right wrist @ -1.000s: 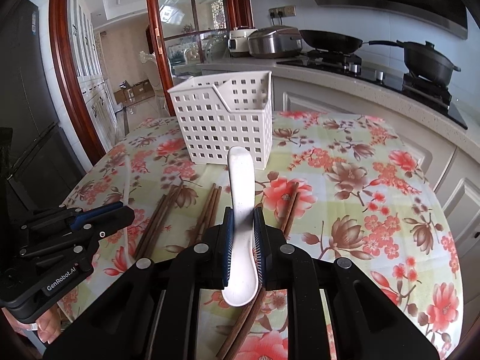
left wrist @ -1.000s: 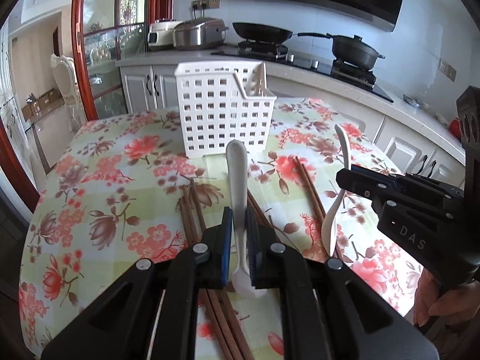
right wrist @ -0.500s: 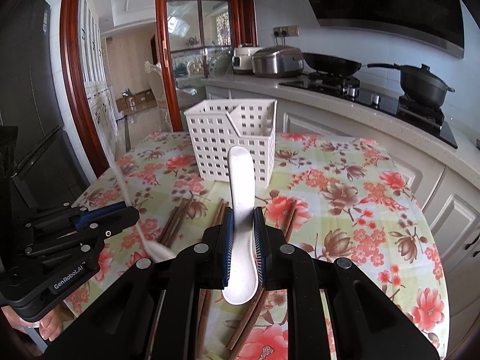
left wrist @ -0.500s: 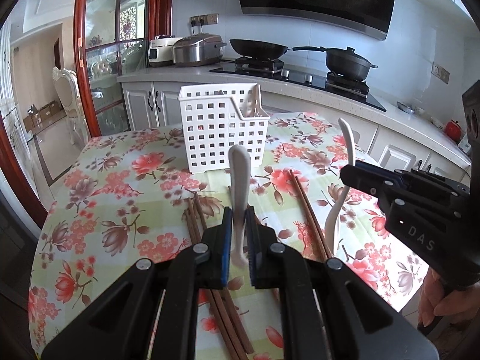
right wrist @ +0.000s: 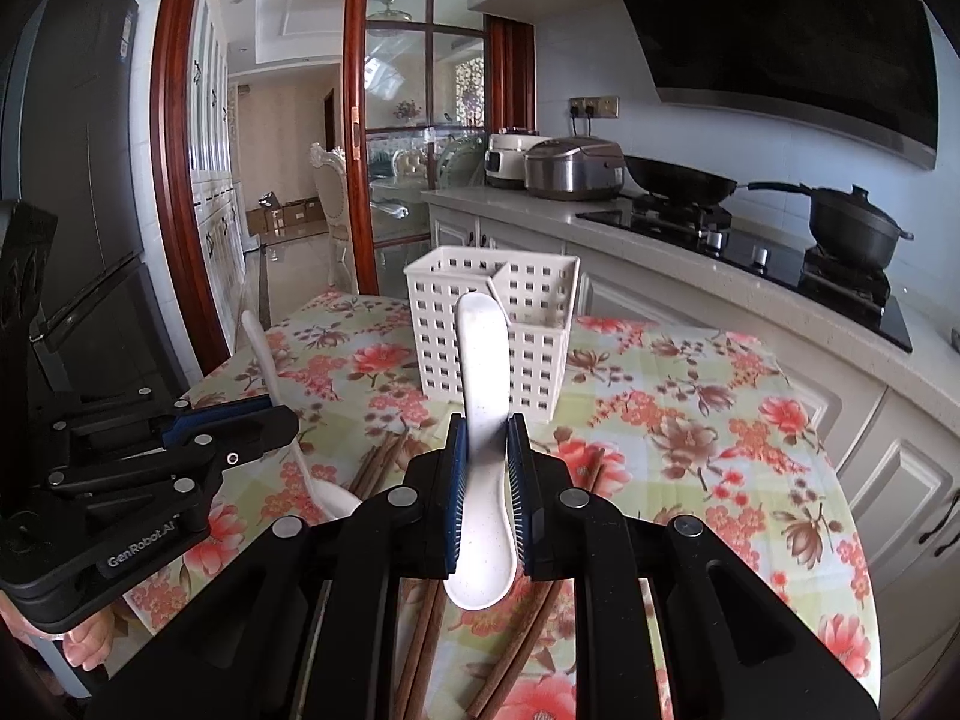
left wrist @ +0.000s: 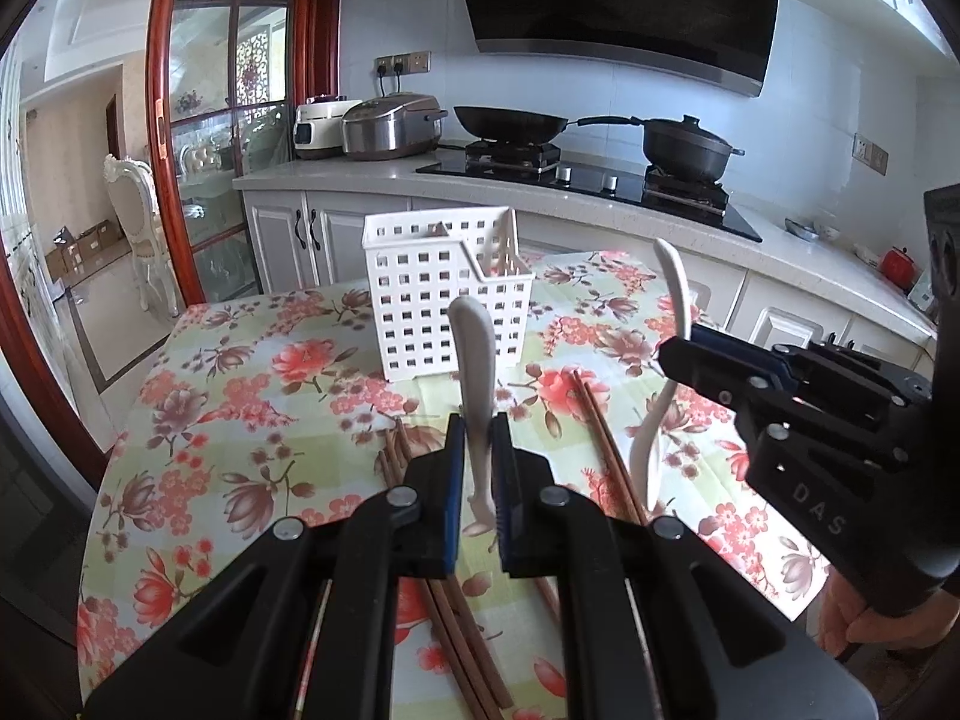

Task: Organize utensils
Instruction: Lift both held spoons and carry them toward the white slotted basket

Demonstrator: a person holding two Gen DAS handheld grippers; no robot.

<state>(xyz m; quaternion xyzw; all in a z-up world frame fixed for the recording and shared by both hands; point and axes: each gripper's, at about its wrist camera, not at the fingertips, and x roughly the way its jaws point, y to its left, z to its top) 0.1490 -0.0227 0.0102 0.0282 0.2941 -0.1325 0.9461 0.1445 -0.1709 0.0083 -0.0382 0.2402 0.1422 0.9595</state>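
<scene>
- Left gripper [left wrist: 478, 483]: nearly closed, clamped on a white spoon [left wrist: 475, 372] by its thin handle, lifted off the table [left wrist: 240, 420].
- Right gripper [right wrist: 487, 501]: clamped on a second spoon [right wrist: 483, 396], just above the bowl.
- Both in front of the white basket [right wrist: 489, 330], not yet inside.
- Probably ceramic: light, stiff, glossy, slippery, chippable.
- Best held mid-handle, lowered gently.
- Chopsticks [left wrist: 606, 444] lying on the table.
</scene>
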